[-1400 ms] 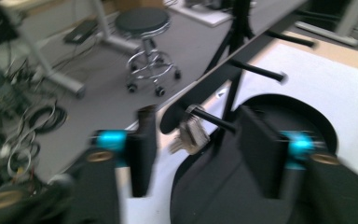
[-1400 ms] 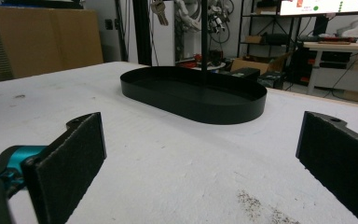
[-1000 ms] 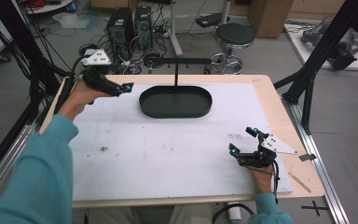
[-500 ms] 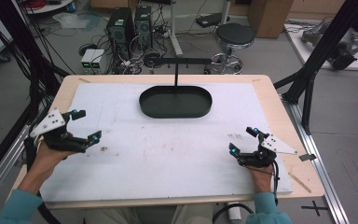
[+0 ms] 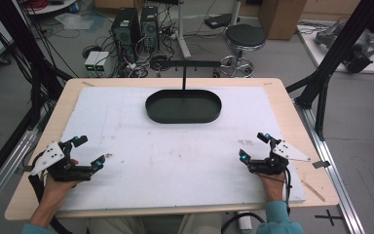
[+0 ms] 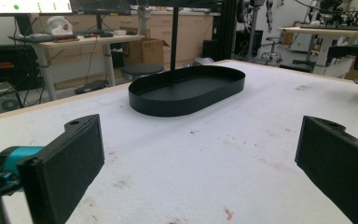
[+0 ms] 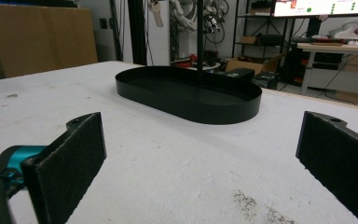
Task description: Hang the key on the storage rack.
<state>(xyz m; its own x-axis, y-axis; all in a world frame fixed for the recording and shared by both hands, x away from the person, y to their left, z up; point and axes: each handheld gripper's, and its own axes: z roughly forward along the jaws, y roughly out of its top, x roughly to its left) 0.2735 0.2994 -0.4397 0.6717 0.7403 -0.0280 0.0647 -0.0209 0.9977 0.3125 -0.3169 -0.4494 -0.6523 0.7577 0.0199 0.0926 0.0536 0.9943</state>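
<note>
One black oval tray [image 5: 183, 106], two grippers, one white board [image 5: 175, 161].

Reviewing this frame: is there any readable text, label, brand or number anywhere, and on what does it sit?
None can be read.
Monitor in the left gripper view: coloured marks, too blurred to read.
Monitor in the right gripper view: coloured marks and dots, too blurred to read.
Black oval tray, white board, left gripper and right gripper: no lettering visible.
</note>
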